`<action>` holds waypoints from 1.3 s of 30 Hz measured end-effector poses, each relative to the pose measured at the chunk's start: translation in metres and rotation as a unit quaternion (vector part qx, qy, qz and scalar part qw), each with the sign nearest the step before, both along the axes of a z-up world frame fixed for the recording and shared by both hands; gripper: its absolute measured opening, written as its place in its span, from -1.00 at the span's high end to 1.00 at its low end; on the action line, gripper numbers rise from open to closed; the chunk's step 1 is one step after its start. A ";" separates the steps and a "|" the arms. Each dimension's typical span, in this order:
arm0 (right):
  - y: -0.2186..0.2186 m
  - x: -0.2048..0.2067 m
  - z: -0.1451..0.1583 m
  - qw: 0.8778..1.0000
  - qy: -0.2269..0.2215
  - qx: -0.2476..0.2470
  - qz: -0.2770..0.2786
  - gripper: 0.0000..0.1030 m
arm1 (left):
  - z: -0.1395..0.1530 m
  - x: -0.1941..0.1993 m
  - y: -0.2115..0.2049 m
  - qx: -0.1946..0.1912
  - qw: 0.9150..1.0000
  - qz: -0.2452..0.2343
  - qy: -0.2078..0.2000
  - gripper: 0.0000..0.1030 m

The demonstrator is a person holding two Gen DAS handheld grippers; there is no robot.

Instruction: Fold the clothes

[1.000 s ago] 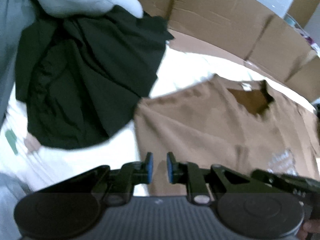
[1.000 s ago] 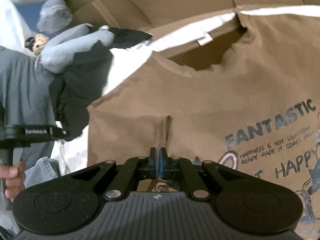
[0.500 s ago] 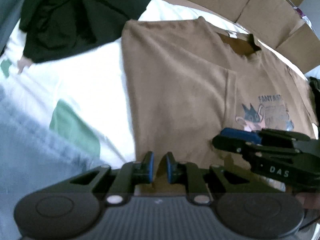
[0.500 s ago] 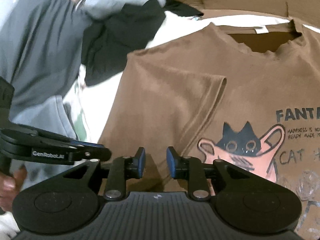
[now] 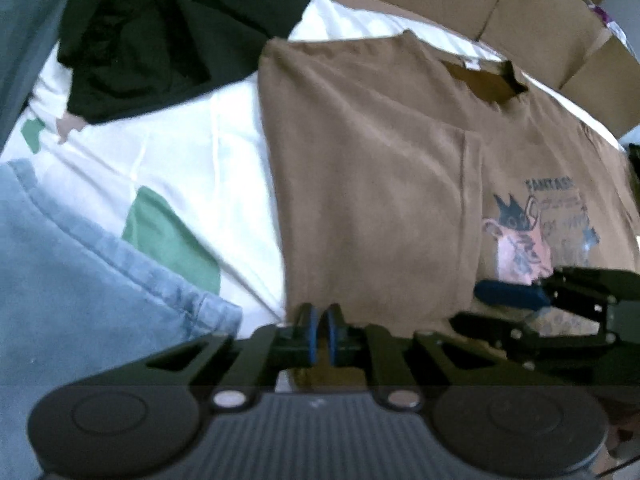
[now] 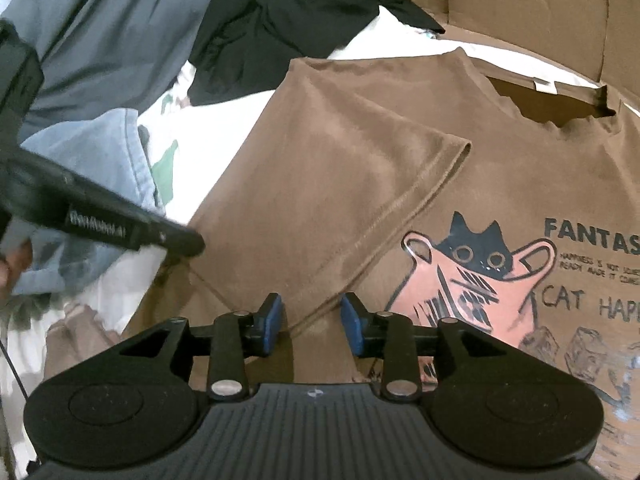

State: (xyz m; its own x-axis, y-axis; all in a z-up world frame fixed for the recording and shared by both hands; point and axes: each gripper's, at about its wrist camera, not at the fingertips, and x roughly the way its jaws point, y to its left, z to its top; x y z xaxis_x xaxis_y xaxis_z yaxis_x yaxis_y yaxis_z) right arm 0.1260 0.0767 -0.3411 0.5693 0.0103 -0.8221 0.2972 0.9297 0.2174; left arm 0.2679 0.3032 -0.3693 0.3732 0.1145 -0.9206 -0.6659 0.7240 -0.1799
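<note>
A brown T-shirt (image 5: 360,184) with a cat print (image 6: 472,276) lies flat on a white sheet, collar toward the far side. Its left sleeve (image 6: 340,184) is folded over the chest. My left gripper (image 5: 321,336) sits low at the shirt's near left edge, its blue pads drawn almost together with brown cloth between them. In the right wrist view the left gripper (image 6: 188,242) touches that same edge. My right gripper (image 6: 312,320) stands open just above the folded sleeve's hem, holding nothing. The right gripper (image 5: 490,308) also shows at the right of the left wrist view.
A black garment (image 5: 172,28) lies crumpled at the far left, with blue-grey garments (image 6: 100,32) beside it. Pale denim (image 5: 72,280) covers the near left. The white sheet (image 5: 192,160) has green patches. Cardboard boxes (image 6: 520,4) wall the far side. A hand (image 6: 14,264) holds the left gripper.
The right gripper let go of the sleeve, now folded over the chest, and opened wider as it drew back. The left gripper came down to the shirt's near edge and its pads closed.
</note>
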 end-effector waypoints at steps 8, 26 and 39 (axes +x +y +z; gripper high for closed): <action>-0.013 -0.027 0.052 1.000 -0.006 0.002 -0.016 0.22 | 0.040 -0.016 -0.010 -0.003 0.999 0.044 -0.008 0.20; -0.039 -0.102 0.228 0.996 -0.047 0.023 -0.077 -0.38 | 0.195 -0.024 -0.039 0.032 0.998 0.046 -0.008 -0.53; -0.061 -0.166 0.325 0.988 -0.057 0.017 -0.140 -0.69 | 0.268 -0.013 -0.066 0.051 0.998 0.036 0.010 -0.70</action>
State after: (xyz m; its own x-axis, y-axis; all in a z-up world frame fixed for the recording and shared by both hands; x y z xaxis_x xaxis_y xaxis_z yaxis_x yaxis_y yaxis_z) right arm -0.0397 0.0161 -0.0165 0.6424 -0.1342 -0.7546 0.5137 0.8060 0.2940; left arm 0.2549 0.2369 -0.1016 0.3427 0.2334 -0.9100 -0.7190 0.6885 -0.0942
